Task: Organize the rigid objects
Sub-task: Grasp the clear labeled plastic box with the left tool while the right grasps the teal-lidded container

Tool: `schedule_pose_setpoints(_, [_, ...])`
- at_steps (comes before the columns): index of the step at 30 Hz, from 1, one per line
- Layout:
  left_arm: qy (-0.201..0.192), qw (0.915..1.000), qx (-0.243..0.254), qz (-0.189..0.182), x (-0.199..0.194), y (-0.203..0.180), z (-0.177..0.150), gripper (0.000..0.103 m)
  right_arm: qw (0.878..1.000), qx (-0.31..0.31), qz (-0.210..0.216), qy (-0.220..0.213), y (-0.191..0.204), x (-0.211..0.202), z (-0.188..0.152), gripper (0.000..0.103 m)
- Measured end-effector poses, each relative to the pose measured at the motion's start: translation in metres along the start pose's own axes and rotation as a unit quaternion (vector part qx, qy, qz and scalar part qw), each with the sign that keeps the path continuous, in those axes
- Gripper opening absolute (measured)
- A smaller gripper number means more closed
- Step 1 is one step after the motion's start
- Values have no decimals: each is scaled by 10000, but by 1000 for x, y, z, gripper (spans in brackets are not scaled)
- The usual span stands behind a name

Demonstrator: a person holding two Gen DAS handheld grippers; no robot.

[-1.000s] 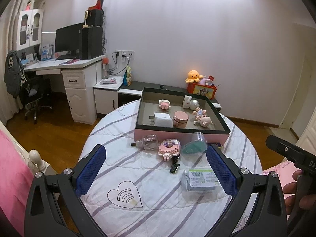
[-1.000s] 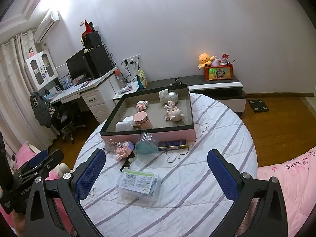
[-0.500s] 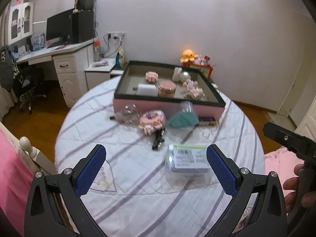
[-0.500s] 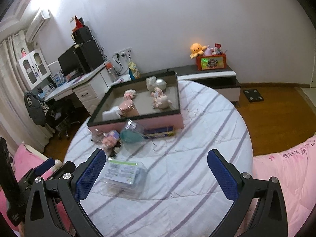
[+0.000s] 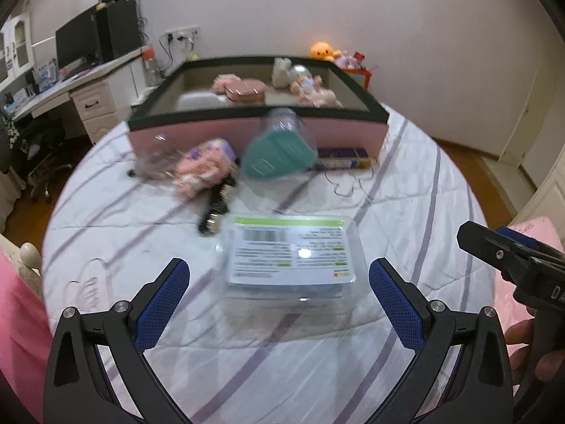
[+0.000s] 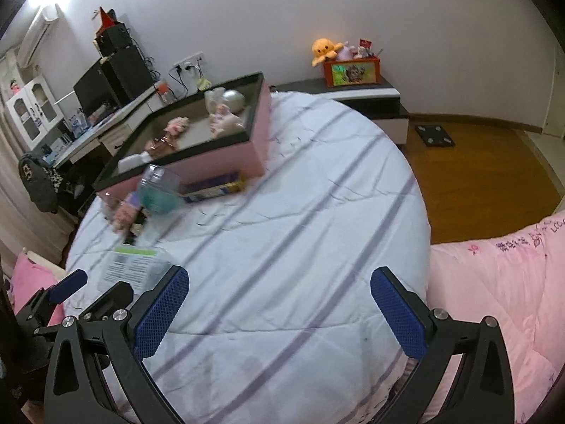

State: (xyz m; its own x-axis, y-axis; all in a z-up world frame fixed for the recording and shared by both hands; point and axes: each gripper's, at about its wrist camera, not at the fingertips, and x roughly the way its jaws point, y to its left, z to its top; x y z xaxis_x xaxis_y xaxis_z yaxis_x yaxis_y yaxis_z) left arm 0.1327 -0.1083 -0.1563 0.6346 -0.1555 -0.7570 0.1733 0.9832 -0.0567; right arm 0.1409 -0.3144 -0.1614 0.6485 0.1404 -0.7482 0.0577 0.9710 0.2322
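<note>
**A:** Where is the clear plastic box in relation to the grippers?

**B:** It lies on the striped quilt, straight ahead of the left gripper and centred between its blue pads, not yet touched. The jaws stand wide apart, empty. The box's long axis runs crosswise, pad to pad, and seems to fit the gap narrowly.

**A:** And the right gripper?

**B:** Also spread wide and empty, hovering over bare quilt. From it the box sits off to the left, so the left one is clearly nearer.

**A:** What is the box like?

**B:** Flat, rectangular, rounded corners, glossy transparent plastic with a white and green printed label on top. Likely slippery.

**A:** What lies beyond the box?

**B:** A black clip, a pink block toy, a clear tub with a teal lid, then the pink tray with a dark rim, holding small figures
</note>
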Motion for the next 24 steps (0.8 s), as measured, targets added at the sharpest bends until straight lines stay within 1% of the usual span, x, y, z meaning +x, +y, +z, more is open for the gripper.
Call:
schedule_pose_setpoints(4, [205,9998,6,15,24,-4,-2,102,9999,52,25,92,-7,10,0,103])
schedule_pose_setpoints(6, [273,9994,-147,-123,30,4,-4,95,9999,51,41,114,-7,14,2,103])
schedule_pose_setpoints(8, [187,9993,-216,-243,27,10,-2,95,9999,35,68,132,-5,18,4,103])
schedule_pose_setpoints(13, [139,9990,-290,-325,21,26,-2,94,9997,-53,131,201,6,30,9,103])
schedule_pose_setpoints(19, [-9,9994,-319,-136,8,51,-2,94,9989,-233,344,227,32,41,19,103])
schedule_pose_setpoints(24, [-158,9992,-376,-25,3,76,5,94,9971,-396,610,231,66,54,34,103])
